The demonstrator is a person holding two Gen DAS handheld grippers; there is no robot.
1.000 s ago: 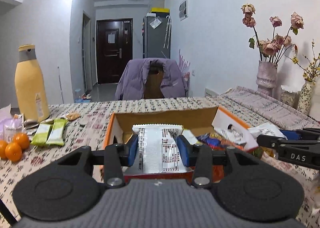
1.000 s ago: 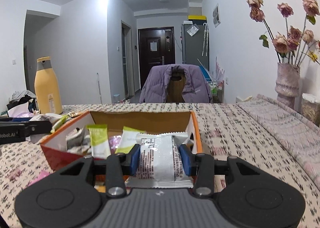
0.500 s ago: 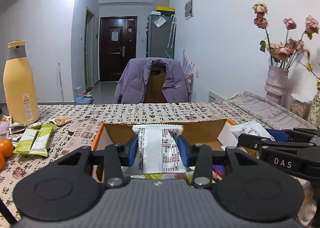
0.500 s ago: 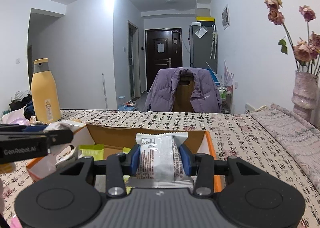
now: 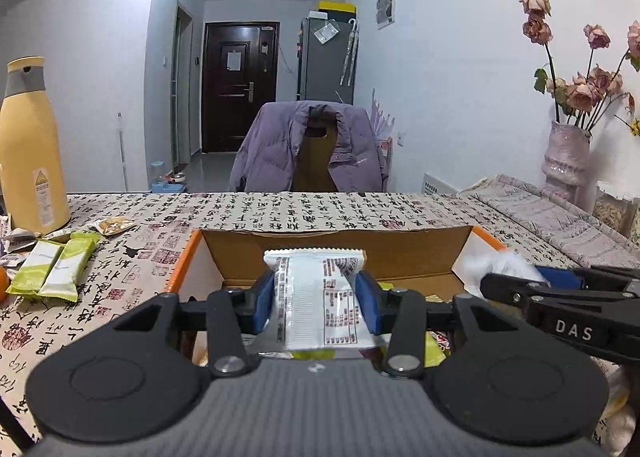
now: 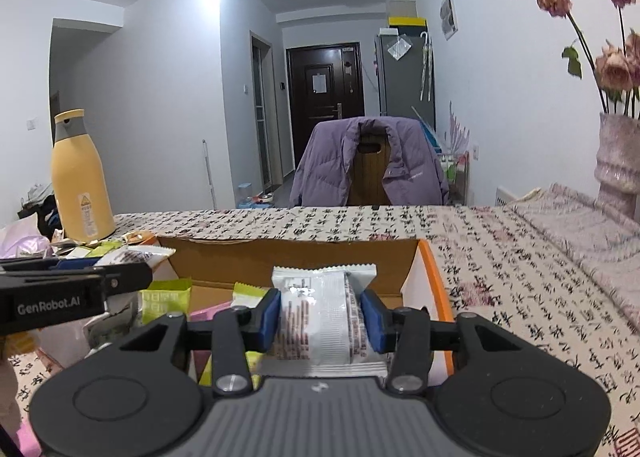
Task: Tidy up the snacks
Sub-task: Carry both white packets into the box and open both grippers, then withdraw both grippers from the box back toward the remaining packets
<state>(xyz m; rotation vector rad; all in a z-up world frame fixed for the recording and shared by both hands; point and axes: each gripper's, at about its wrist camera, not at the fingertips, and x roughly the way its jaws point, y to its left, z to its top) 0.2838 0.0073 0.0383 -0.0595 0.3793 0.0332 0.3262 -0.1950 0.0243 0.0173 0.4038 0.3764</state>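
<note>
An open orange cardboard box (image 5: pixel 336 253) holding several snack packets sits on the table right in front of both grippers. My left gripper (image 5: pixel 315 285) holds a white snack packet (image 5: pixel 312 317) upright over the box's near left part. Its jaws are opening, though the blue pads still pinch the wrapper. My right gripper (image 6: pixel 320 309) is shut on a second white snack packet (image 6: pixel 320 329) over the near right part of the box (image 6: pixel 288 261). Each gripper also shows from the side in the other's view.
A tall yellow bottle (image 5: pixel 32 149) stands at the far left, with two green snack packets (image 5: pixel 52 269) and other wrappers lying near it. A vase of dried roses (image 5: pixel 568 153) stands at the right. A chair draped with a purple jacket (image 5: pixel 312 149) is behind the table.
Both grippers have moved forward and slightly down with their packets, from in front of the box to over its near edge. Both packets stay between the pads.
</note>
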